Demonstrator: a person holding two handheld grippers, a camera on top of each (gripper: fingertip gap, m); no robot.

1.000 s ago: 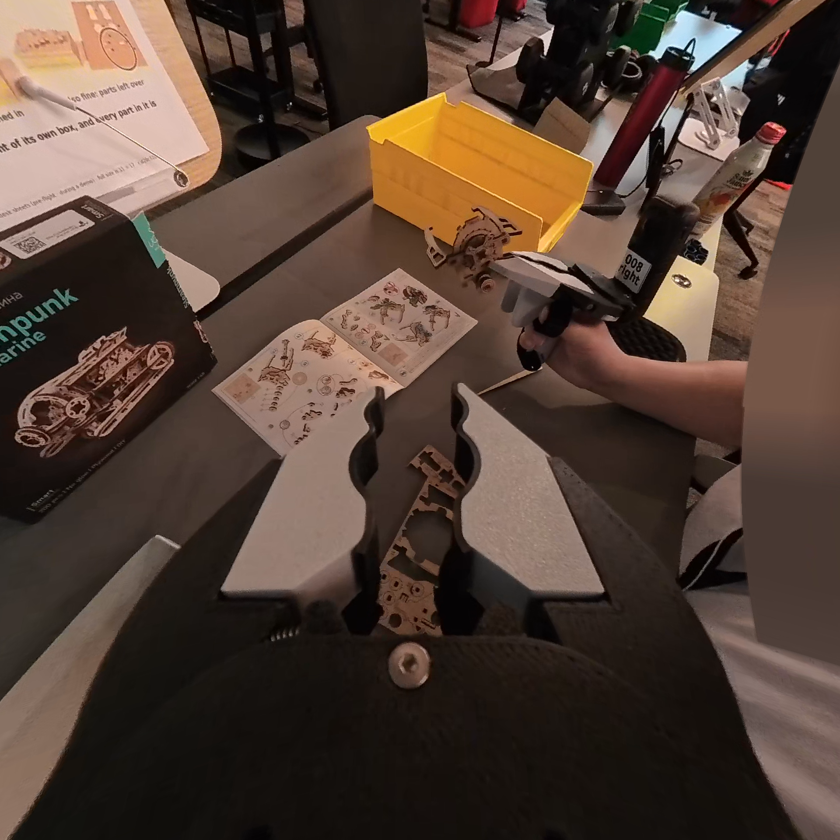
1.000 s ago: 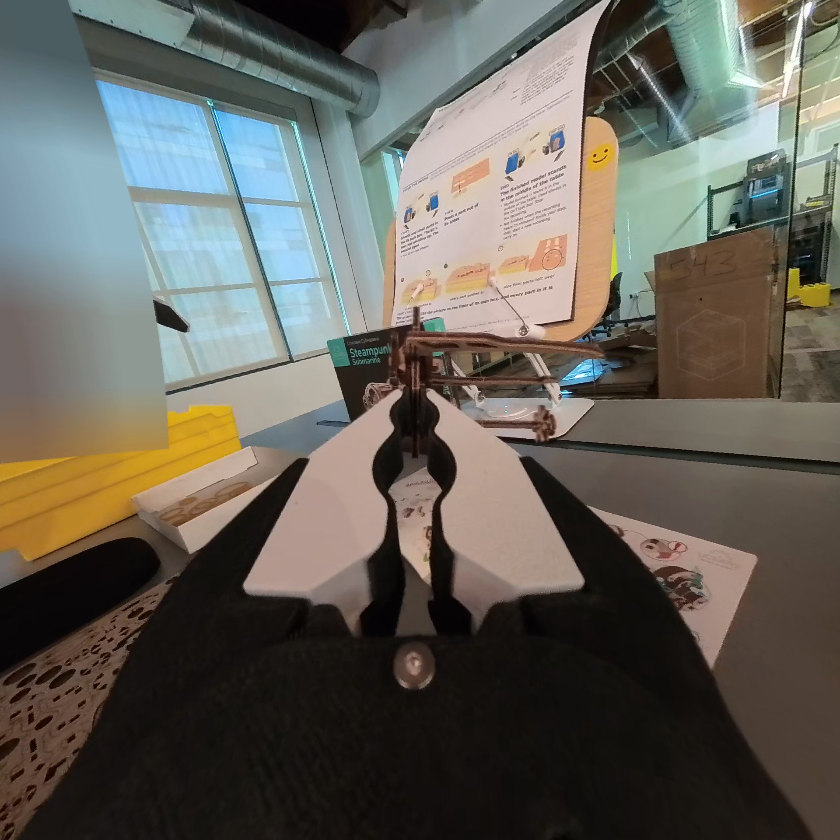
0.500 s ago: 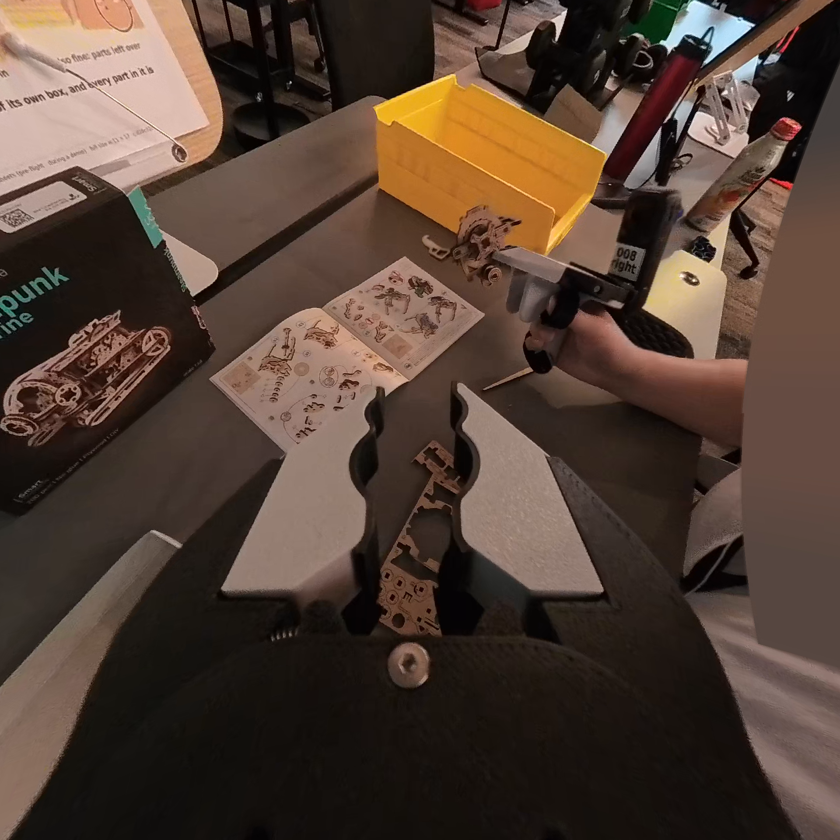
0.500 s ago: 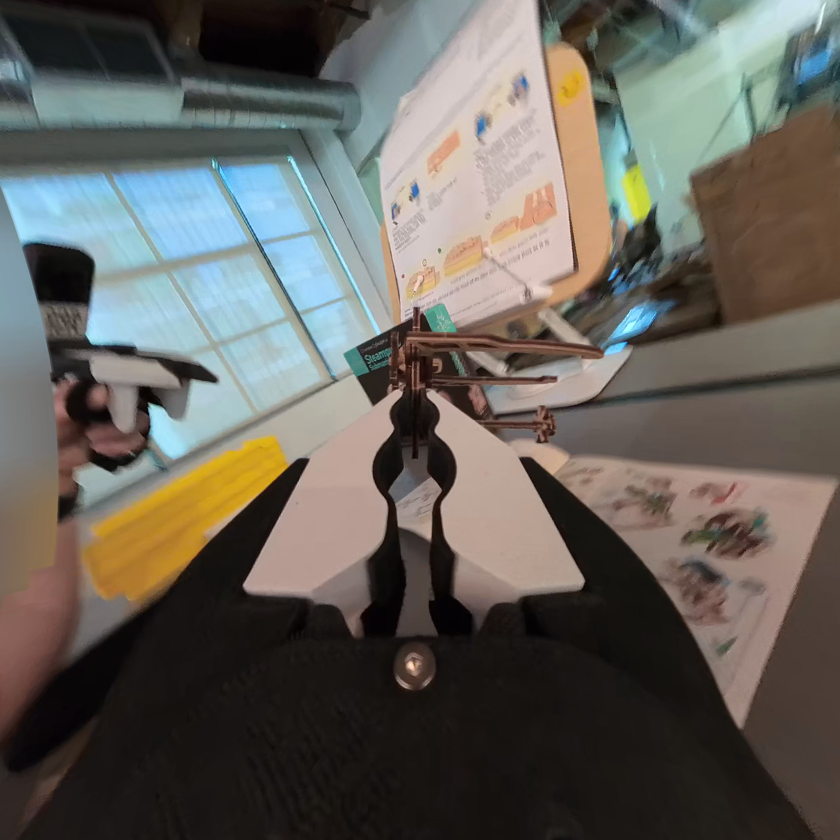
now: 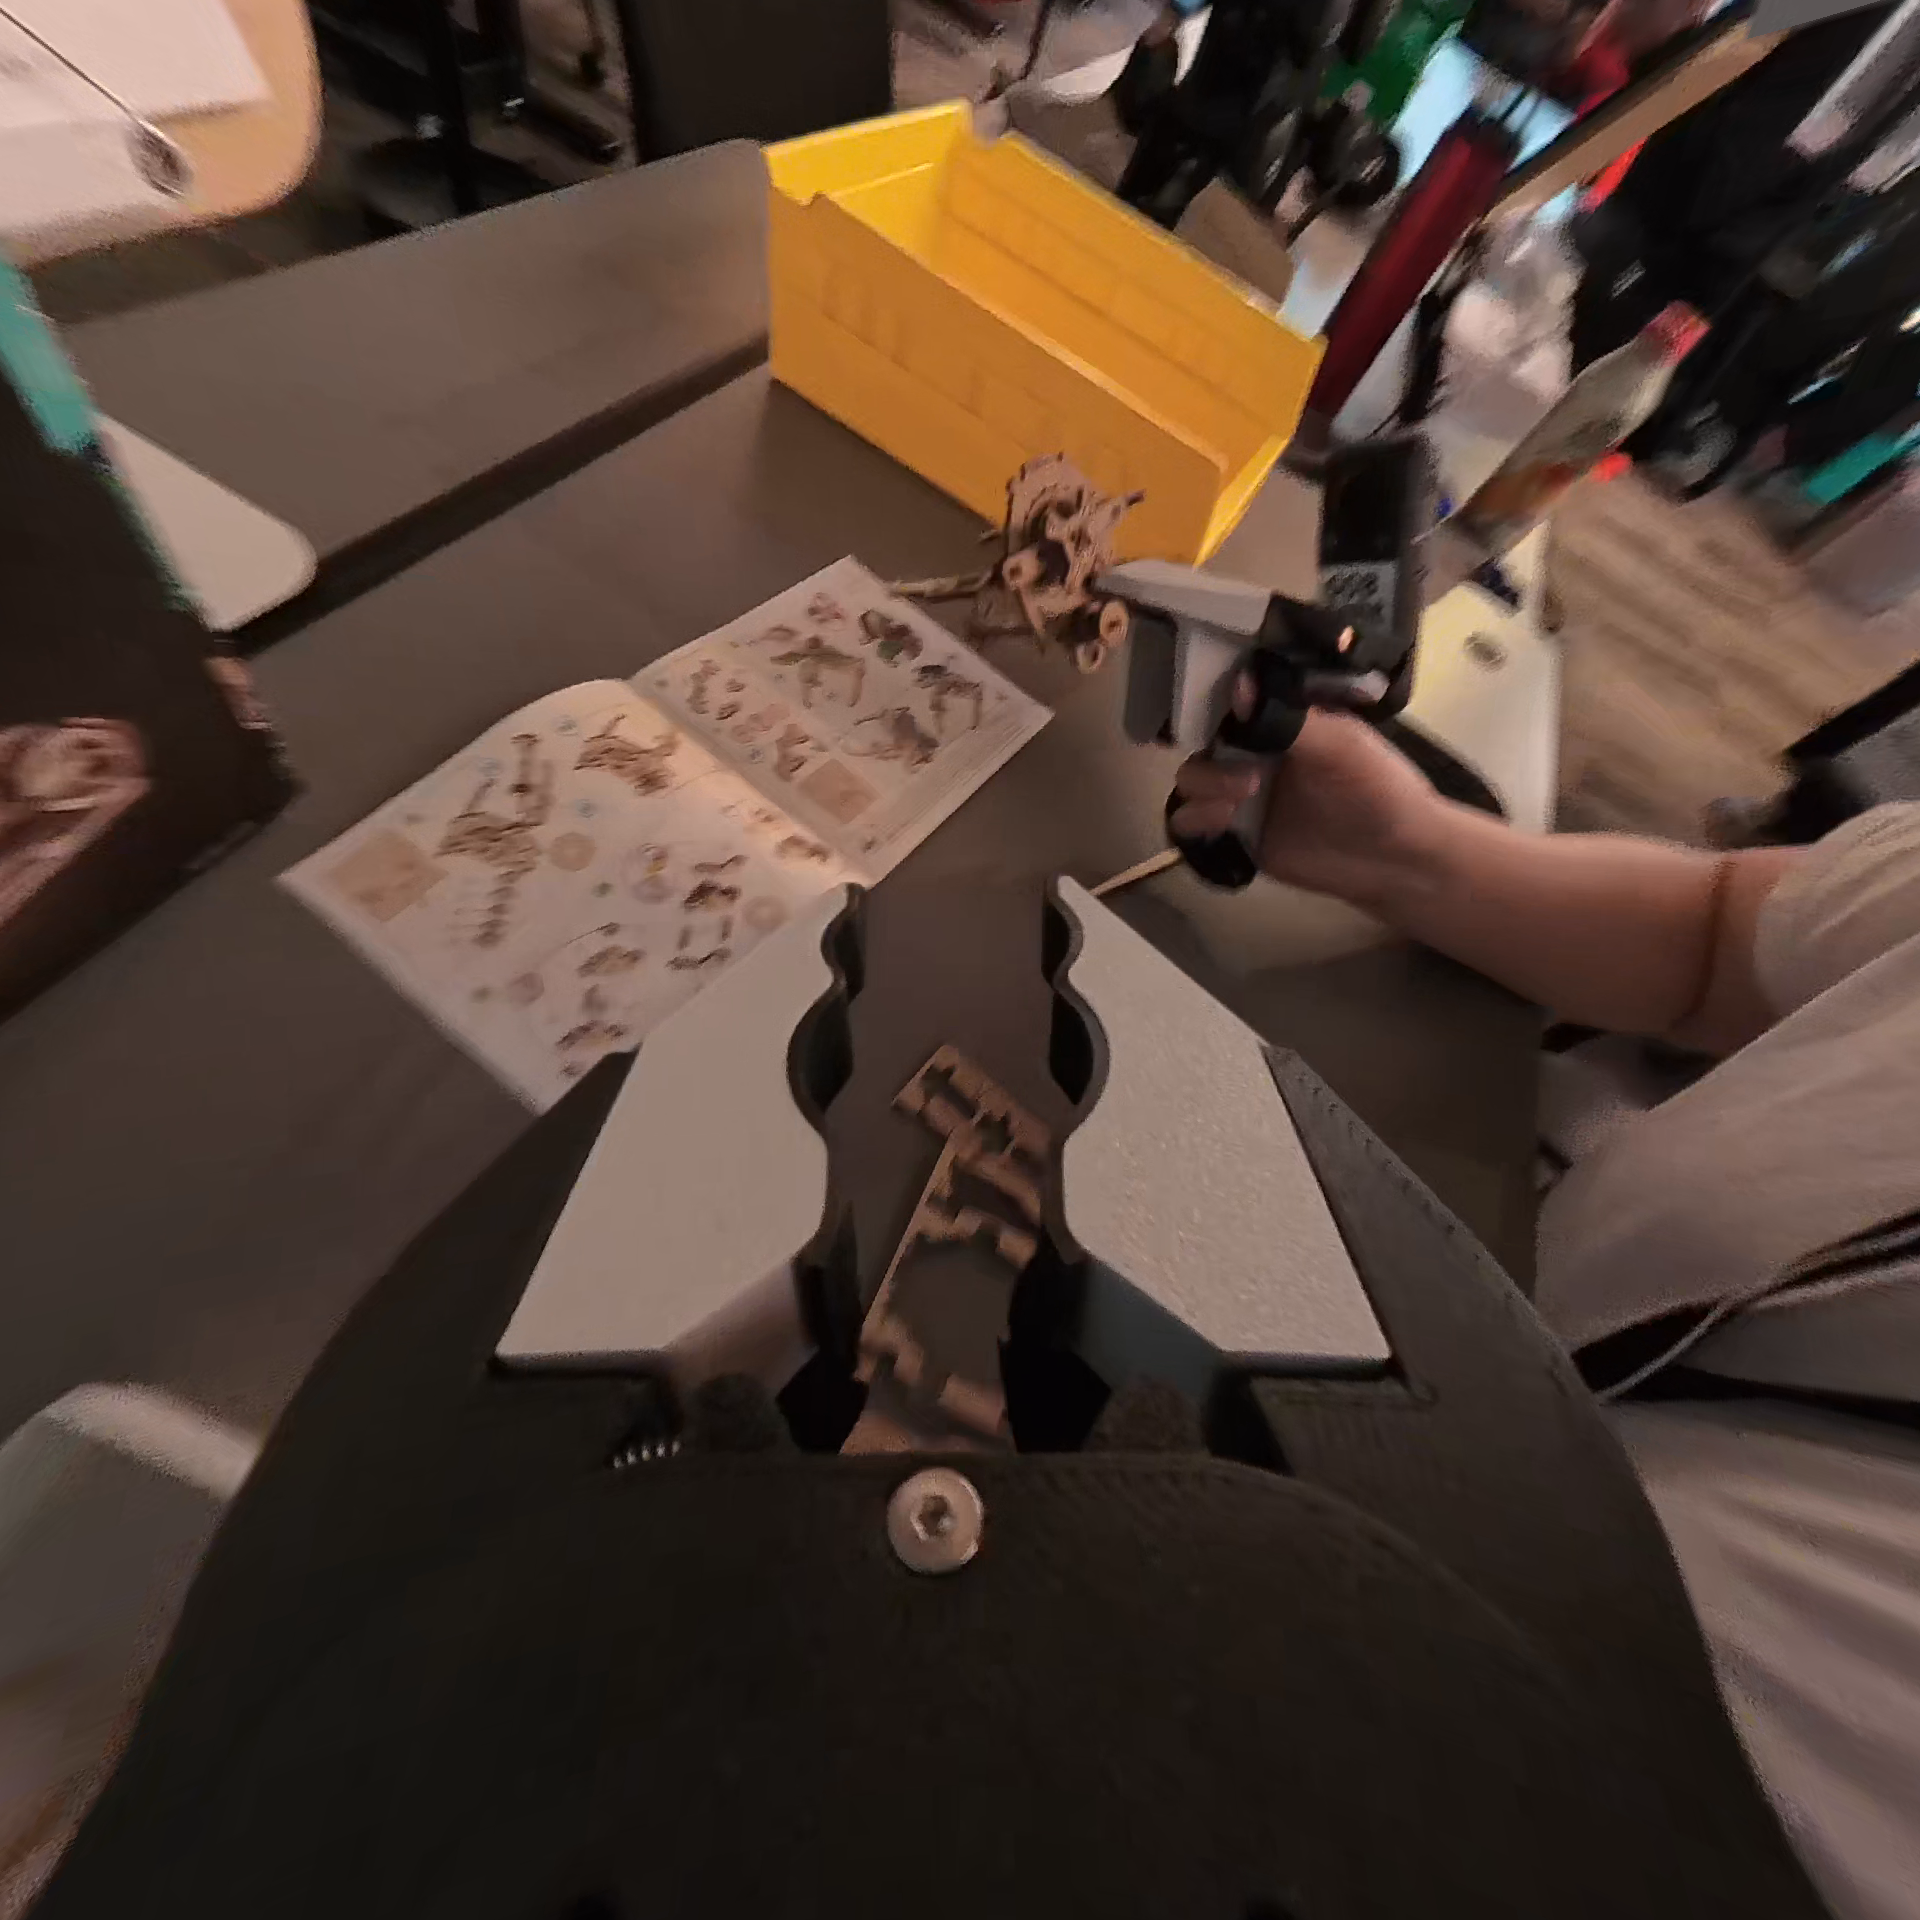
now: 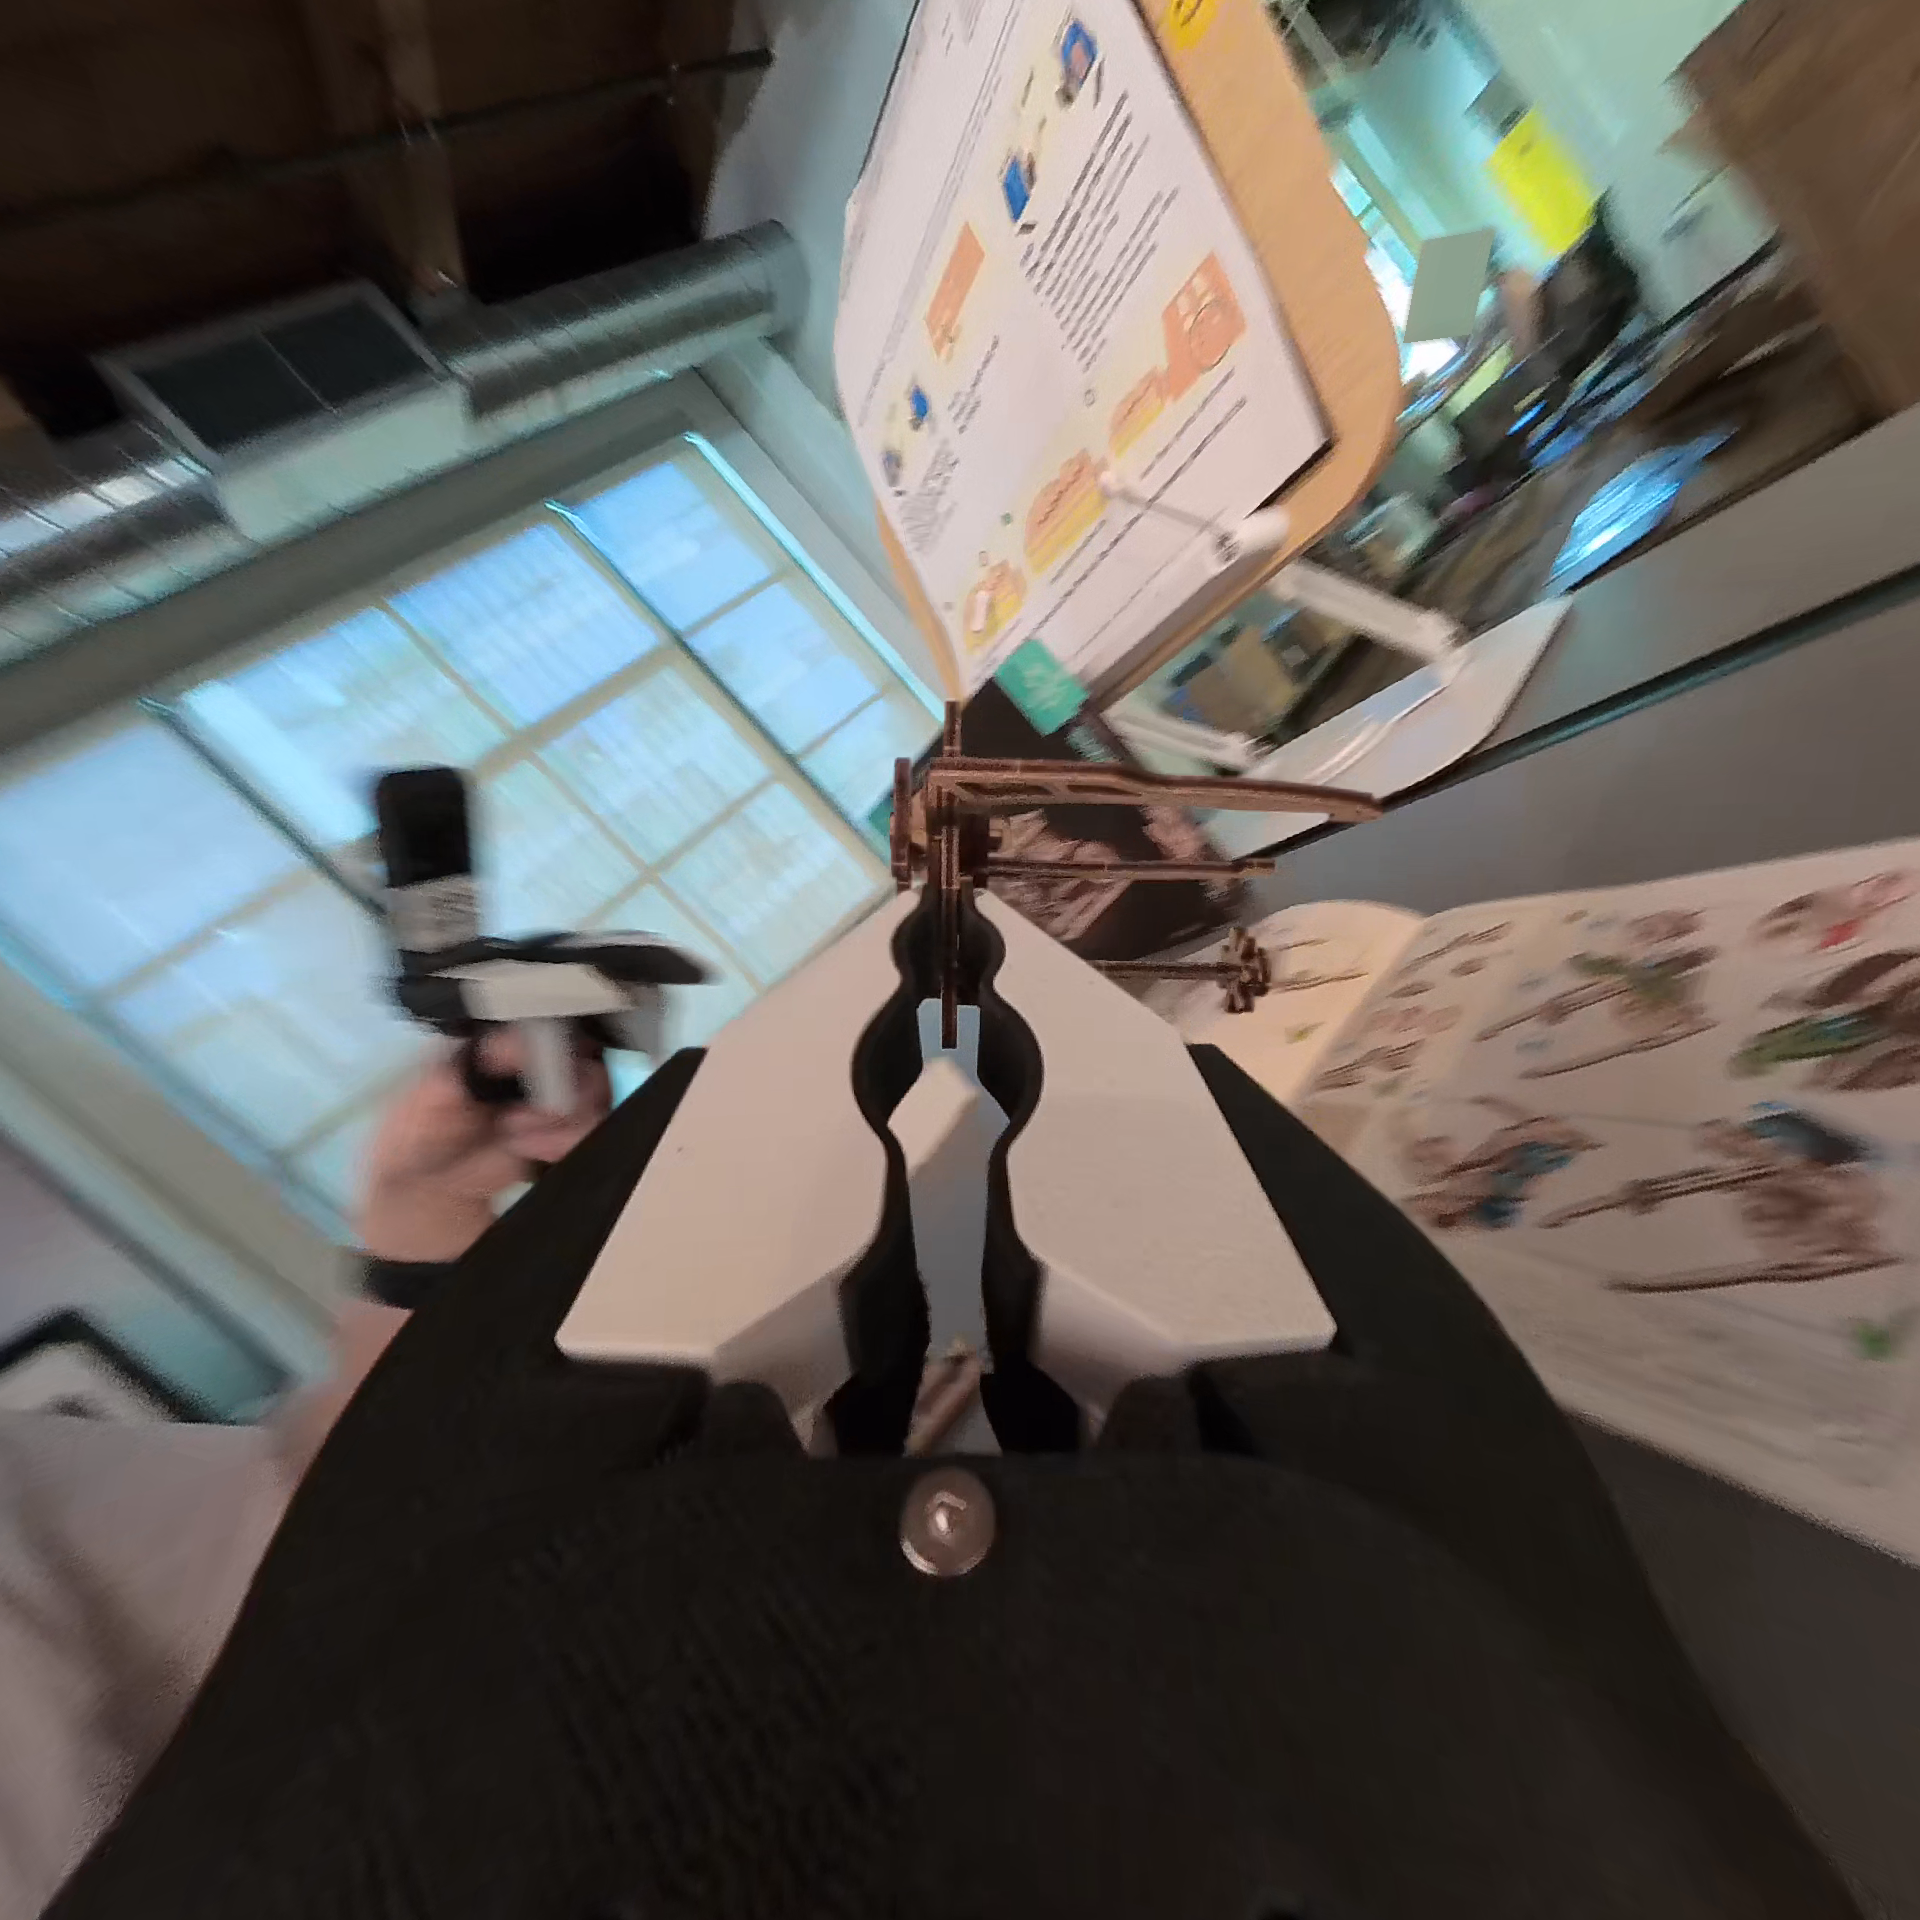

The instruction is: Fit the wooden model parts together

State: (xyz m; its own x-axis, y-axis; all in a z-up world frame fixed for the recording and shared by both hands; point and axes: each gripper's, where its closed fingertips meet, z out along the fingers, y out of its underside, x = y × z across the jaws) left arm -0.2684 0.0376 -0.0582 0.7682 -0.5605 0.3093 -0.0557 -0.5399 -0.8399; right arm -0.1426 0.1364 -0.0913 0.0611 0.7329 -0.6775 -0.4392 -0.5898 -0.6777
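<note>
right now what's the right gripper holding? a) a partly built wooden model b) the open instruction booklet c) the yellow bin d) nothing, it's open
a: the right gripper is shut on the partly built wooden model, whose thin rods stick out past the fingertips; the left wrist view shows the same model at that gripper's tips.

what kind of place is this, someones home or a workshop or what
Most likely a shared lab or maker-style office, not a home: exposed metal ductwork under an open ceiling, a yellow parts bin on a grey work table, and an instruction poster propped on a stand.
</note>
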